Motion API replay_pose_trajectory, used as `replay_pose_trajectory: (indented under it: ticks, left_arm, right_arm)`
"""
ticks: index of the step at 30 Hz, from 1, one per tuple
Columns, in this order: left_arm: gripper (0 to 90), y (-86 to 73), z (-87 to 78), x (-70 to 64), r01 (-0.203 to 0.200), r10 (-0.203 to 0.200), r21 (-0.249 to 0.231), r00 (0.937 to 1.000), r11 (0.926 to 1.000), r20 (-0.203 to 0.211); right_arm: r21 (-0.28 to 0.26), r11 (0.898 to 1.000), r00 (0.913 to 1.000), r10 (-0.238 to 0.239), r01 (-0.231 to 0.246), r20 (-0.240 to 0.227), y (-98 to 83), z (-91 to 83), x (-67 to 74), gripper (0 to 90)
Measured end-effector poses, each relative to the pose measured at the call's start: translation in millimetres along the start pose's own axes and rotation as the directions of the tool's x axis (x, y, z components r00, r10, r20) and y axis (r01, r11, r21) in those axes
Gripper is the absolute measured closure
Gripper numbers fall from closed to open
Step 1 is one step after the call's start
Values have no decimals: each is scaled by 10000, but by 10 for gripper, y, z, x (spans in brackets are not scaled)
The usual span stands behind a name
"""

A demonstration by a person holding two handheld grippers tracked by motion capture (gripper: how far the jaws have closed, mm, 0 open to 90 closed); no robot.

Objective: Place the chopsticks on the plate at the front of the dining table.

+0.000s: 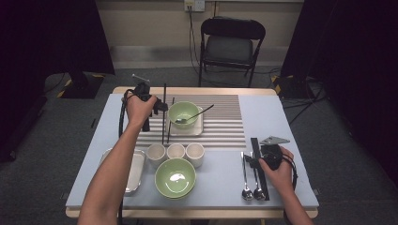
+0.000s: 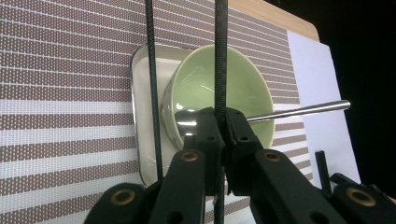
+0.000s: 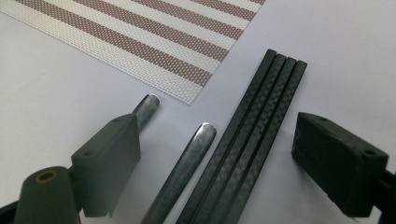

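Left gripper (image 2: 223,126) is up over the striped mat (image 1: 220,123), jaws clamped tight on a chopstick (image 2: 221,56): slim, black, square-edged, with a woven carbon-like pattern, standing straight up the left gripper view. A second black chopstick (image 2: 153,88) runs alongside it, just left, though whether it is gripped too I can't tell. Both cross in front of the green bowl (image 2: 243,88), which sits on a small white square tray (image 2: 140,116) with a spoon (image 2: 303,110) resting in it.

Right gripper (image 3: 217,154) sits low at the table's near right, jaws spread wide, holding nothing. Between them lie four more black chopsticks (image 3: 261,126), packed side by side, and two metal spoon handles (image 3: 187,163).

Count in the high view: two green bowls, three white cups (image 1: 176,151), three spoons, a metal tray (image 1: 136,171) at left.
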State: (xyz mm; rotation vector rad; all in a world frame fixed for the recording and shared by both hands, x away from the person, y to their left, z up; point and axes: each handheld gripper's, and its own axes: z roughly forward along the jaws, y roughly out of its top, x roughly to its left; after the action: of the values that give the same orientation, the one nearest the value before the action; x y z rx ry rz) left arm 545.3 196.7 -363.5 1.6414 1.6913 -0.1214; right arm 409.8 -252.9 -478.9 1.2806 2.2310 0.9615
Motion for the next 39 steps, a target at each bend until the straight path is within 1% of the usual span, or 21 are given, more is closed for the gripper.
replay_pose_trajectory:
  ticks: [2,4,5,6,10,12,14,18,21,24,25,27,28,29,31,35,37,39]
  left_arm:
    - [860,5,14,10,-33,33,32,10000,10000,-40]
    - [860,10,31,25,24,-23,35,9996,10000,-266]
    - [860,14,35,36,33,-32,53,9999,10000,-136]
    - [860,18,42,43,42,-42,23,9999,10000,-119]
    - [860,30,56,55,28,-28,-15,9997,10000,-231]
    - [859,36,59,63,74,-75,-81,9998,9999,-164]
    - [860,37,66,71,15,-17,-62,9996,10000,-285]
    - [859,37,85,68,-10,8,-86,9997,10000,-233]
    - [859,39,96,64,54,-58,-190,9997,9998,-217]
    - [859,40,103,73,-58,51,-234,9996,9997,-294]
    - [859,42,108,74,-56,49,-193,9994,9998,-343]
    - [859,42,119,79,-10,-2,-315,9993,9995,-378]
    - [859,45,118,89,-60,53,-227,9995,9997,-302]
    - [859,48,122,95,-56,49,-259,9996,9996,-262]
    - [859,52,132,101,-165,157,-261,9994,9995,-310]
    - [859,53,146,108,-92,87,-255,9998,9996,-188]
    - [859,57,150,112,-127,117,-253,9992,9996,-376]
    - [859,61,155,125,-202,193,-277,9992,9994,-344]
  right_arm:
    - [-6,10000,10000,-11,11,1,0,0,-1,142]
    - [-2,10000,10000,4,-4,1,0,0,0,143]
    - [-1,10000,10000,1,-1,2,0,0,0,142]
    - [-2,10000,10000,-2,2,1,0,0,0,142]
    - [-1,10000,10000,5,-5,-2,0,0,0,142]
    - [0,10000,10000,5,-5,-5,0,0,0,142]
    - [3,10000,10000,7,-7,-6,0,0,0,142]
    - [1,10000,10000,4,-4,-6,0,0,-1,142]
    - [-6,10000,10000,-1,1,-5,0,0,-1,142]
    - [-3,10000,10000,5,-5,-1,0,0,0,142]
    - [-2,10000,10000,3,-3,0,0,0,0,142]
    - [-3,10000,10000,6,-6,-5,0,0,0,142]
    - [-3,10000,10000,6,-6,-5,0,0,0,142]
    - [-1,10000,10000,7,-7,-4,0,0,0,142]
    - [2,10000,10000,15,-15,-4,0,0,0,142]
    - [-2,10000,10000,6,-6,-5,0,0,-1,142]
    - [-2,10000,10000,6,-6,-6,0,0,0,142]
    - [-2,10000,10000,7,-7,-6,-1,0,0,142]
